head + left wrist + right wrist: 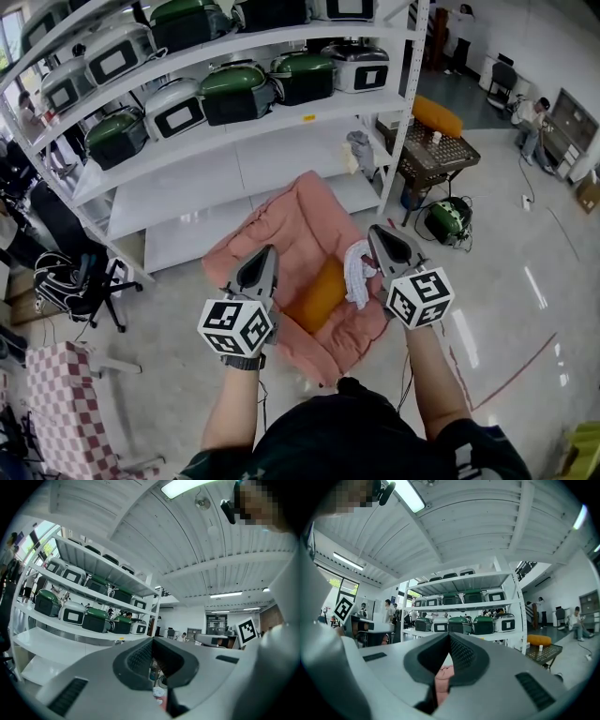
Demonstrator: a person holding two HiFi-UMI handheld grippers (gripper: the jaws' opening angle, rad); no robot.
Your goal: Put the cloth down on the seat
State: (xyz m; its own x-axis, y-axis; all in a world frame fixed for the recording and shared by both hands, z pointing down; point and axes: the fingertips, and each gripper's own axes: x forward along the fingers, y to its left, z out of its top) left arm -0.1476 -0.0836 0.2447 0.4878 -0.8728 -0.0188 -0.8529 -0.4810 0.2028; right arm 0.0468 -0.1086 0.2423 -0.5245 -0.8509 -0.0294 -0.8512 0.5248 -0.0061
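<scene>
A pink armchair stands on the floor below me in the head view, with an orange cushion on its seat. A white cloth lies crumpled at the seat's right side, beside the cushion. My right gripper hovers just right of and above the cloth. Its jaws are closed together, and in the right gripper view only the pink chair shows below them. My left gripper hangs over the chair's left part, also shut, with nothing between its jaws.
White shelving holding several green and white cookers stands behind the chair. A black office chair and a checkered seat are at the left. At the right are a small table and a green cooker on the floor.
</scene>
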